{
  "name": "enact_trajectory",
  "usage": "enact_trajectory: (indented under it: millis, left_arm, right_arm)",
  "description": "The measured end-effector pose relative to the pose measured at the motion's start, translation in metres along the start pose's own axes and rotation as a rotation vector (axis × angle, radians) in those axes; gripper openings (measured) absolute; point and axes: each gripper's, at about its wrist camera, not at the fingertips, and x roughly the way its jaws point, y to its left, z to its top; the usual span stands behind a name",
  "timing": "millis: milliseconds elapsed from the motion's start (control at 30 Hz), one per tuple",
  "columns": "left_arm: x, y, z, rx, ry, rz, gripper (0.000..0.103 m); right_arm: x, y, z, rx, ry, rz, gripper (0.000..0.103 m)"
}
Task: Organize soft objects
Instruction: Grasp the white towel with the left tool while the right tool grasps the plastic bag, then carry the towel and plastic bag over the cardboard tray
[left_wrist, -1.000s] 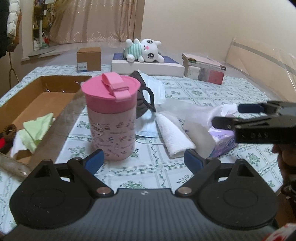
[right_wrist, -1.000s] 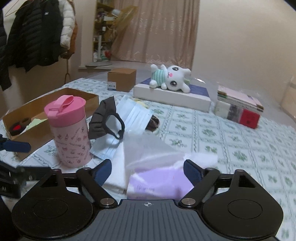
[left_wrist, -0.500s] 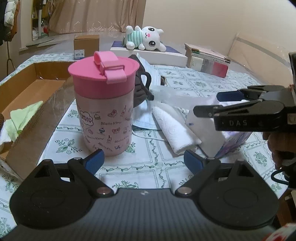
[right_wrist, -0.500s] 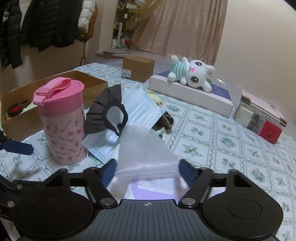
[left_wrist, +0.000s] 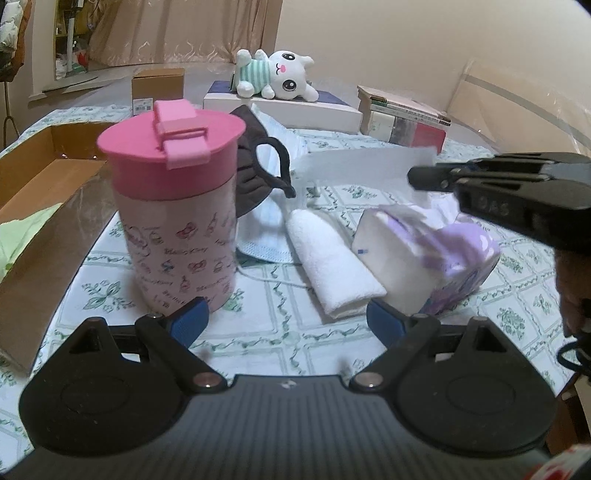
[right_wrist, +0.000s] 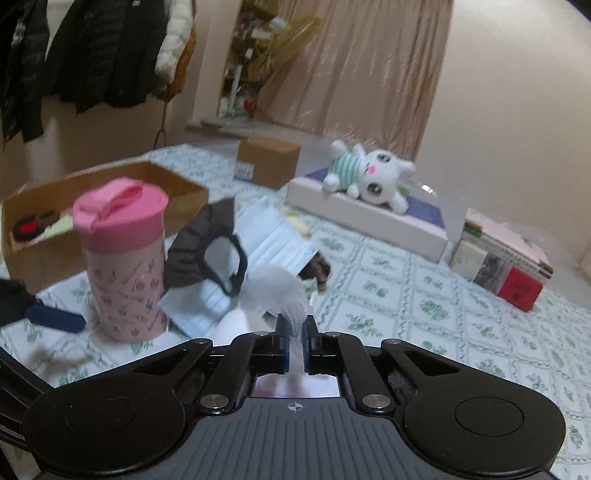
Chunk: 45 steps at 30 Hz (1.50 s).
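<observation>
A purple tissue pack (left_wrist: 436, 254) lies on the flowered tablecloth, with a white tissue sheet (left_wrist: 362, 162) pulled up out of it. My right gripper (left_wrist: 417, 178) comes in from the right; its jaws are closing, and the pads pinch the tissue (right_wrist: 284, 291) between them. In its own view the right gripper (right_wrist: 295, 325) has its fingers almost together. A folded white towel (left_wrist: 332, 266) lies left of the pack. A black mask (left_wrist: 258, 173) lies on a blue mask (left_wrist: 269, 240) behind it. My left gripper (left_wrist: 288, 319) stands open and holds nothing, close before the pink cup (left_wrist: 173, 206).
An open cardboard box (left_wrist: 37, 229) with a green cloth inside stands at the left. At the back a white plush toy (left_wrist: 277, 75) lies on a flat white box, beside a stack of books (left_wrist: 402, 118) and a small brown carton (left_wrist: 159, 86). Coats hang at far left.
The right jaws went from wide apart around the tissue to pinched on it, and the sheet has lifted. The left gripper has come closer to the pink cup and towel.
</observation>
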Motion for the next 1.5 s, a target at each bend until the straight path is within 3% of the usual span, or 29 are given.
enact_trajectory:
  millis: [400, 633, 767, 1000, 1500]
  left_arm:
    - [0.041, -0.019, 0.006, -0.006, 0.016, -0.034, 0.072]
    - [0.061, -0.026, 0.012, -0.023, 0.034, -0.066, 0.046]
    - [0.063, -0.026, 0.012, -0.027, 0.047, -0.082, 0.036]
    - [0.033, -0.019, 0.005, 0.017, 0.052, -0.097, 0.015]
    - [-0.058, 0.021, -0.034, 0.057, 0.099, -0.087, 0.013]
  right_arm:
    - [-0.035, -0.026, -0.003, 0.177, -0.063, -0.03, 0.005]
    - [-0.041, -0.031, -0.014, 0.212, -0.051, -0.037, 0.005]
    - [-0.046, -0.031, -0.018, 0.224, -0.049, -0.037, 0.005]
    - [-0.064, -0.022, -0.021, 0.252, -0.055, -0.034, 0.005]
    - [-0.124, 0.018, -0.027, 0.3, -0.066, -0.026, 0.005]
